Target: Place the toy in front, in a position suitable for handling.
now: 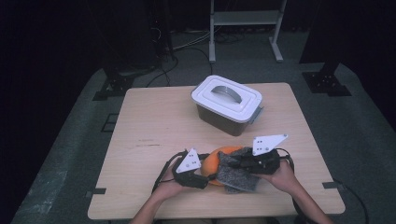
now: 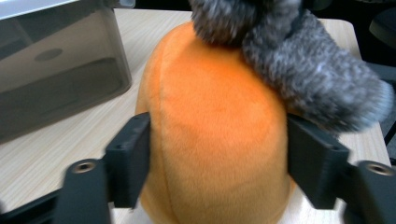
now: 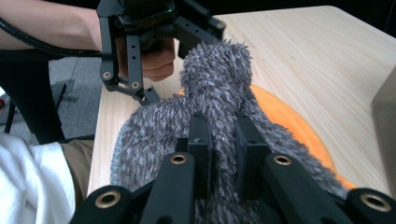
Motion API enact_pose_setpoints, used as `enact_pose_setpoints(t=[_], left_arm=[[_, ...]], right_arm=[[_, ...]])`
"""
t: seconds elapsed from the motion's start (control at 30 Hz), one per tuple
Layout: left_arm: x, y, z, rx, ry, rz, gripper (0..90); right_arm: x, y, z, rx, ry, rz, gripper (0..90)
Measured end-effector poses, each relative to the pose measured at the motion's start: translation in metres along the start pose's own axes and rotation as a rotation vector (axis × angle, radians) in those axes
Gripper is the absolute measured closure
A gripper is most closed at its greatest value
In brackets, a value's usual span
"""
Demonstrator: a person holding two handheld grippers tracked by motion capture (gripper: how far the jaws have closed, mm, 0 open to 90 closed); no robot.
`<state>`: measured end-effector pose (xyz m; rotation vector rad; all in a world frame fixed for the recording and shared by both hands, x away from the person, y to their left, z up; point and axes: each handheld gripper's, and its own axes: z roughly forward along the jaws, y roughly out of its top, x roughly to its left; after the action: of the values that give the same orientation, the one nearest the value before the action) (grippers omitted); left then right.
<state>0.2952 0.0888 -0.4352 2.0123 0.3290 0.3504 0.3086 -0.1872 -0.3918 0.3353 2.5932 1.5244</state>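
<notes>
Two grippers work an orange plush and grey fuzzy cloth, lower centre of the surface [image 1: 154, 121]

Lidded bin [image 1: 227, 104] upper centre; plush [image 2: 215, 135] squeezed between left gripper [image 2: 219, 158] fingers; cloth [image 3: 210, 107] pinched by right gripper [image 3: 223, 140] fingers, draped over plush

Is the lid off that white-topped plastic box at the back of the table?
No, the white lid with its grey handle sits closed on the translucent grey plastic box in the high view.
</notes>
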Motion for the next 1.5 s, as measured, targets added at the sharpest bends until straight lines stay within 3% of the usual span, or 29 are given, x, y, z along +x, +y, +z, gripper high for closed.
enact_pose_setpoints(t=[0.2,0.23,0.27,0.37,0.5,0.53,0.6,0.77,0.9,0.97,1.07,1.27,1.4,1.5], left_arm=[[0.001,-0.001,-0.002,0.003,-0.001,0.018,36.5],[0.002,-0.002,-0.003,0.003,-0.001,0.017,36.5],[0.003,-0.002,-0.003,0.001,-0.005,0.014,36.4],[0.004,-0.003,-0.004,-0.003,-0.008,0.007,36.2],[0.004,-0.004,-0.004,-0.011,-0.018,0.014,36.1],[0.004,-0.004,-0.005,-0.013,-0.022,0.029,36.1],[0.002,-0.003,-0.005,-0.011,-0.029,0.046,36.2],[0.001,-0.004,-0.008,-0.008,-0.029,0.062,36.1],[0.001,-0.004,-0.008,-0.014,-0.030,0.070,35.9],[0.000,-0.003,-0.007,-0.018,-0.032,0.071,35.6],[-0.001,-0.001,-0.006,-0.020,-0.036,0.086,35.6],[-0.005,0.000,-0.006,-0.017,-0.043,0.121,36.3],[-0.004,-0.001,-0.009,-0.023,-0.041,0.108,36.7],[-0.003,0.000,-0.008,-0.025,-0.039,0.109,36.7]], right_arm=[[-0.011,-0.015,-0.013,-0.021,-0.014,0.047,79.1],[-0.014,-0.021,-0.016,-0.019,-0.022,0.060,79.1],[-0.021,-0.035,-0.024,-0.017,-0.044,0.107,79.0],[-0.025,-0.043,-0.029,0.000,-0.060,0.131,79.0],[-0.024,-0.041,-0.034,-0.017,-0.059,0.127,79.0],[-0.021,-0.032,-0.035,-0.053,-0.053,0.107,79.0],[-0.021,-0.028,-0.033,-0.066,-0.045,0.101,79.0],[-0.025,-0.031,-0.025,-0.048,-0.032,0.111,78.9],[-0.033,-0.045,-0.035,0.028,-0.094,0.140,78.9],[-0.032,-0.043,-0.042,-0.007,-0.088,0.149,78.9],[-0.025,-0.029,-0.044,-0.050,-0.057,0.117,78.9],[-0.017,-0.006,-0.026,-0.040,-0.013,0.051,78.9],[-0.023,-0.019,-0.022,-0.008,-0.019,0.078,78.8],[-0.033,-0.034,-0.030,0.027,-0.060,0.132,78.8]])
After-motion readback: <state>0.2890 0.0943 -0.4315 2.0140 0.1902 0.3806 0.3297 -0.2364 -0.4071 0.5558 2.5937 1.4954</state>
